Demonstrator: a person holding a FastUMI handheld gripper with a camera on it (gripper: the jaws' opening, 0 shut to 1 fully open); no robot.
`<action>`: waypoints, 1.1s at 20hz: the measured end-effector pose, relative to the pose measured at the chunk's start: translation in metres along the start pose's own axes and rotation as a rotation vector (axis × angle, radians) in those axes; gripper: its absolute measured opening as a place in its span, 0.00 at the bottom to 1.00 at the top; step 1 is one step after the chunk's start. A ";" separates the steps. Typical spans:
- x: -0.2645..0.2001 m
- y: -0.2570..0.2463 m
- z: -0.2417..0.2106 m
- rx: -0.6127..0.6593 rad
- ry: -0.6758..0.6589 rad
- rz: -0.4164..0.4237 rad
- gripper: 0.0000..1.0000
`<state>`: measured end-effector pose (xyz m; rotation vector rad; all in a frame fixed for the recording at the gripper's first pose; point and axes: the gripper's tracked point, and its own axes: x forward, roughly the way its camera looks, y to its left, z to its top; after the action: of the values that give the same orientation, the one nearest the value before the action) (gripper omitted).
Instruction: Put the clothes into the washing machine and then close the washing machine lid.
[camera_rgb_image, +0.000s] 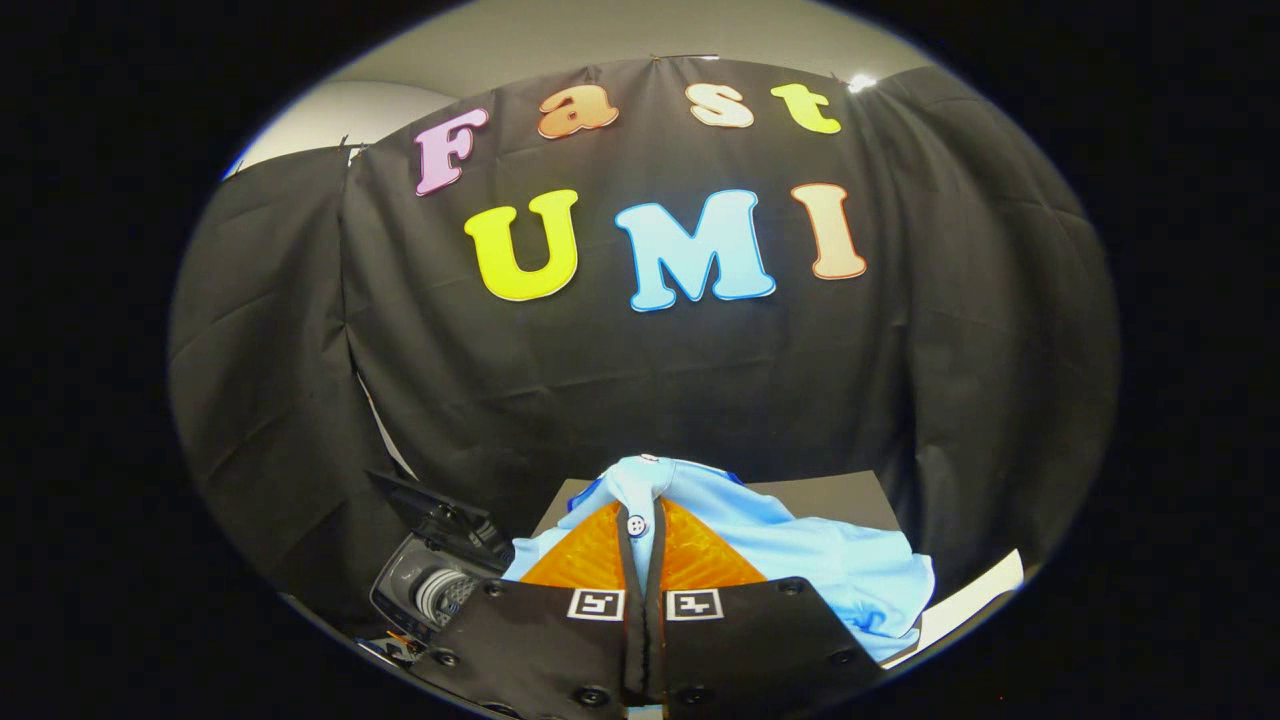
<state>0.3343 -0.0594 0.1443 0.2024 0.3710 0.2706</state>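
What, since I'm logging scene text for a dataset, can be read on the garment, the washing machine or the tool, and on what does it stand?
On the light blue buttoned cloth shirt: no text.
On the small dark washing machine: nothing legible, too small to tell.
On the tool, shut on the shirt's button strip: two square black-and-white coded markers, patterns, not words.

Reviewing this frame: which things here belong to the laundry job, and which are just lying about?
Job:
- light blue shirt, pinched between the fingers of the gripper
- washing machine, lid up, drum visible, beside the fingers

Lying about:
- dark board beyond the shirt
- white sheet under the shirt's far edge
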 end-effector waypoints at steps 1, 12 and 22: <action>-0.001 0.001 0.000 -0.001 0.000 0.006 0.01; -0.001 0.052 0.022 -0.027 -0.055 0.074 0.01; -0.007 0.180 0.026 -0.041 -0.108 0.124 0.01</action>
<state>0.2984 0.1044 0.2138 0.1993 0.2457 0.3873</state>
